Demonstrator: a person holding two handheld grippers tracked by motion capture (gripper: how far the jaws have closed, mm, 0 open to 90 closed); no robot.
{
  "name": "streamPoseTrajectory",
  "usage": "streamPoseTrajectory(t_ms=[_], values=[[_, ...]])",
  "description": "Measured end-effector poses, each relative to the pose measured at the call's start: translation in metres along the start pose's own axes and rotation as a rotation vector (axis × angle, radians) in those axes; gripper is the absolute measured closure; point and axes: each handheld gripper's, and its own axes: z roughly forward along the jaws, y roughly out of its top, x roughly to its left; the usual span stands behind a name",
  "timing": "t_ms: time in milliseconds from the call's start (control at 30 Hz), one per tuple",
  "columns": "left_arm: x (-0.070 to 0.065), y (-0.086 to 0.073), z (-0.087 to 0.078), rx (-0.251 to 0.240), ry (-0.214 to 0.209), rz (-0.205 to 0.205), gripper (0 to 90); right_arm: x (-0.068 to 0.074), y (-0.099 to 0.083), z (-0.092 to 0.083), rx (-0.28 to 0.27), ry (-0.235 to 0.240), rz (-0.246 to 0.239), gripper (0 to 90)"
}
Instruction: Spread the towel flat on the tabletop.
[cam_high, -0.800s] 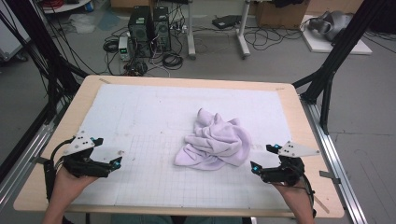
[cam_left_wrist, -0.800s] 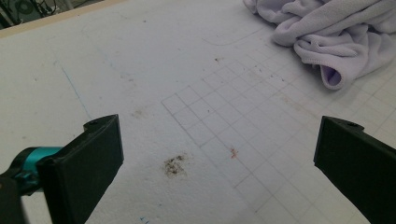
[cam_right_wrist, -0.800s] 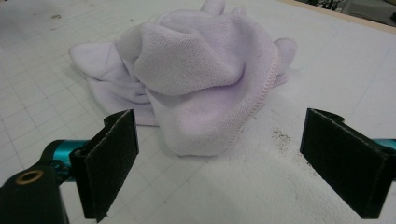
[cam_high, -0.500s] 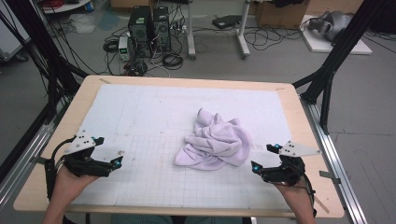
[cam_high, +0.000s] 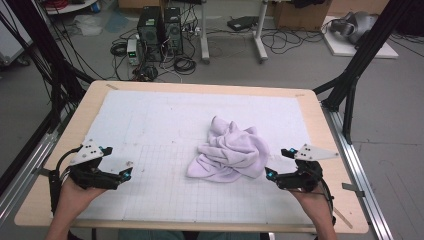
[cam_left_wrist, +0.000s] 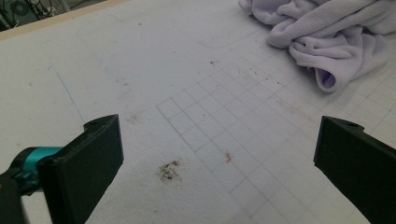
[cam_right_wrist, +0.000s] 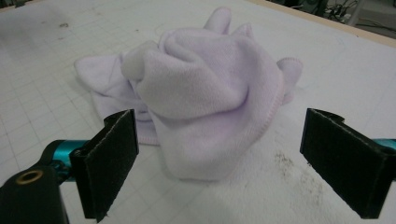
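White gridded matting covers the surface (cam_high: 150, 120), and the towel (cam_high: 231, 150) lies crumpled in a heap right of its middle, soft, light and limp by the look of it, so I would pinch a hemmed corner or a raised fold. My right claw (cam_high: 270, 173) hovers just beside it and my left claw (cam_high: 127, 173) sits well apart, both released, with bare mat all round for spreading.

1. A wooden table (cam_high: 320, 125) is covered by a white gridded mat (cam_high: 150, 125); dark smudges (cam_left_wrist: 169, 171) are seen on the mat.
2. Two black computer towers (cam_high: 160, 27) and tangled cables (cam_high: 185, 62) are seen on the grey floor behind the table.
3. Black frame struts (cam_high: 360, 55) are seen at both sides.
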Motion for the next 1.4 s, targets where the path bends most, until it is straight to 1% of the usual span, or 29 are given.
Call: streamPoseTrajectory(t_ms=[67,100,167,200,233,333,433,467,500,533,567,667,700,733,800,833,867,933,967,1000,1033,1067,1100,1133,1167,1200,1267,1367,1400], values=[[0.000,0.000,-0.001,0.002,-0.002,0.002,1.9,0.000,0.003,0.002,0.003,0.006,0.002,10.7],[0.001,0.000,-0.001,0.001,-0.002,0.003,1.9,-0.001,0.012,0.007,0.001,0.018,-0.006,10.7],[0.000,0.000,-0.002,0.000,-0.001,0.003,1.9,-0.001,0.015,0.009,-0.001,0.023,-0.007,10.7],[0.000,0.000,-0.002,-0.002,0.001,0.001,1.9,-0.002,0.019,0.012,-0.004,0.028,-0.016,10.7],[0.000,0.000,-0.002,-0.006,0.002,-0.004,1.9,-0.003,0.029,0.019,-0.004,0.043,-0.021,10.7],[0.001,-0.001,-0.002,-0.005,0.003,-0.006,1.9,-0.004,0.041,0.030,0.011,0.057,-0.032,10.7],[0.001,-0.002,-0.001,-0.003,0.002,-0.005,1.9,-0.004,0.046,0.036,0.017,0.066,-0.038,10.7],[0.001,-0.002,0.000,-0.001,0.000,-0.005,1.9,-0.004,0.050,0.045,0.027,0.077,-0.043,10.7],[0.001,-0.002,0.000,-0.003,-0.001,-0.007,1.9,-0.004,0.050,0.045,0.027,0.077,-0.043,10.7],[0.001,-0.002,0.001,-0.003,-0.001,-0.006,1.9,-0.004,0.054,0.055,0.048,0.095,-0.043,10.7],[0.000,-0.002,0.001,-0.002,-0.003,-0.004,1.9,-0.004,0.054,0.055,0.048,0.095,-0.043,10.7],[0.000,-0.002,0.003,-0.001,-0.006,-0.005,1.9,-0.003,0.057,0.074,0.092,0.122,-0.044,10.7],[-0.001,-0.002,0.004,0.000,-0.008,-0.006,1.9,-0.003,0.057,0.074,0.092,0.122,-0.044,10.7],[-0.001,-0.002,0.004,0.001,-0.007,-0.004,1.9,-0.002,0.056,0.086,0.121,0.126,-0.043,10.7],[-0.001,-0.003,0.004,0.000,-0.006,-0.006,1.9,-0.002,0.056,0.090,0.134,0.131,-0.040,10.8],[0.000,-0.004,0.004,0.001,-0.007,-0.010,1.9,0.000,0.054,0.101,0.171,0.134,-0.042,10.8],[0.000,-0.004,0.004,0.002,-0.006,-0.010,1.9,0.001,0.053,0.104,0.189,0.132,-0.042,10.8],[0.000,-0.005,0.005,0.001,-0.005,-0.012,1.9,0.004,0.052,0.112,0.226,0.123,-0.065,11.3],[0.000,-0.005,0.005,0.001,-0.005,-0.012,1.9,0.004,0.052,0.112,0.226,0.123,-0.065,11.3],[0.000,-0.006,0.005,0.002,-0.007,-0.014,1.9,0.007,0.050,0.120,0.266,0.111,-0.085,16.1],[0.000,-0.006,0.006,0.002,-0.007,-0.014,1.9,0.008,0.048,0.123,0.280,0.105,-0.097,18.0],[0.000,-0.006,0.006,0.002,-0.007,-0.014,1.9,0.008,0.046,0.126,0.290,0.105,-0.093,21.6],[-0.001,-0.007,0.007,0.004,-0.013,-0.012,1.9,0.008,0.045,0.127,0.293,0.107,-0.095,25.4],[-0.001,-0.007,0.007,0.004,-0.013,-0.012,1.9,0.008,0.045,0.127,0.293,0.107,-0.095,25.4],[-0.002,-0.007,0.008,0.003,-0.014,-0.014,1.9,0.008,0.043,0.129,0.287,0.100,-0.090,30.0],[-0.002,-0.008,0.009,0.005,-0.016,-0.012,1.9,0.011,0.041,0.130,0.286,0.099,-0.085,38.2],[-0.002,-0.008,0.011,0.009,-0.019,-0.012,1.9,0.013,0.041,0.129,0.287,0.093,-0.100,48.2],[-0.003,-0.007,0.011,0.007,-0.021,-0.010,1.9,0.013,0.044,0.124,0.279,0.132,-0.136,61.1],[-0.003,-0.007,0.011,0.007,-0.021,-0.010,1.9,0.013,0.044,0.124,0.279,0.132,-0.136,61.1]])
